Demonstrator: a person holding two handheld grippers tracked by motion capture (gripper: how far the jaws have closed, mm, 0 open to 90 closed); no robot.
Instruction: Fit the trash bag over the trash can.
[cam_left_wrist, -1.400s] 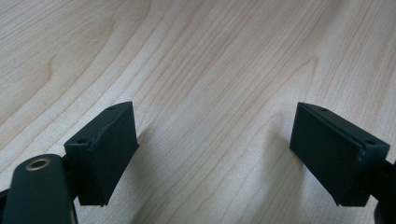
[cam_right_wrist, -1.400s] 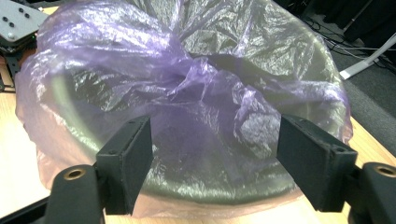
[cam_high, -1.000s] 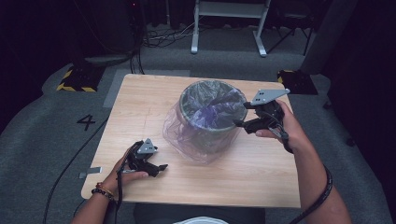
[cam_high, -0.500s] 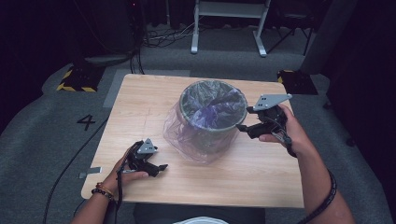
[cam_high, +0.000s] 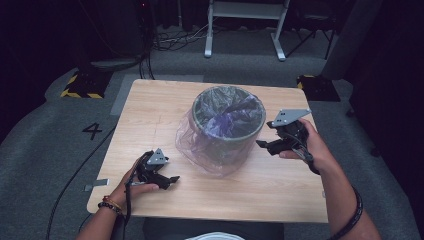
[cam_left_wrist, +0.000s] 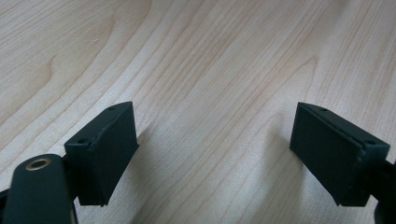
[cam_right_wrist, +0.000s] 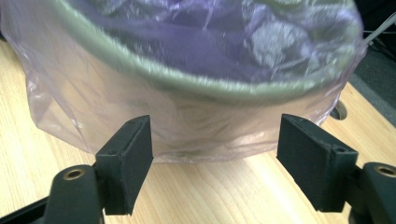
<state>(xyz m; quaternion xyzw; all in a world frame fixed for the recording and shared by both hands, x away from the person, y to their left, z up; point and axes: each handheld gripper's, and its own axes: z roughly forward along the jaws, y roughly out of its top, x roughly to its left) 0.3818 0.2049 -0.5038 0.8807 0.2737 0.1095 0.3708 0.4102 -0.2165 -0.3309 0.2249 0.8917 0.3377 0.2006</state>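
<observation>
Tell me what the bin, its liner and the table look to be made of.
Bin: probably plastic or painted metal, matte grey-green rim; the look leaves it open.
Liner: thin plastic film, translucent purple, glossy and crinkled, draped over the rim and down the outside.
Table: wood or wood-look laminate, pale, with printed-looking grain and a smooth satin surface.

Bin (cam_high: 235, 131) grey-green w/ purple see-thru bag (cam_high: 200, 150); table (cam_high: 150, 115) pale woodgrain; fingers (cam_left_wrist: 109, 149) black.
</observation>
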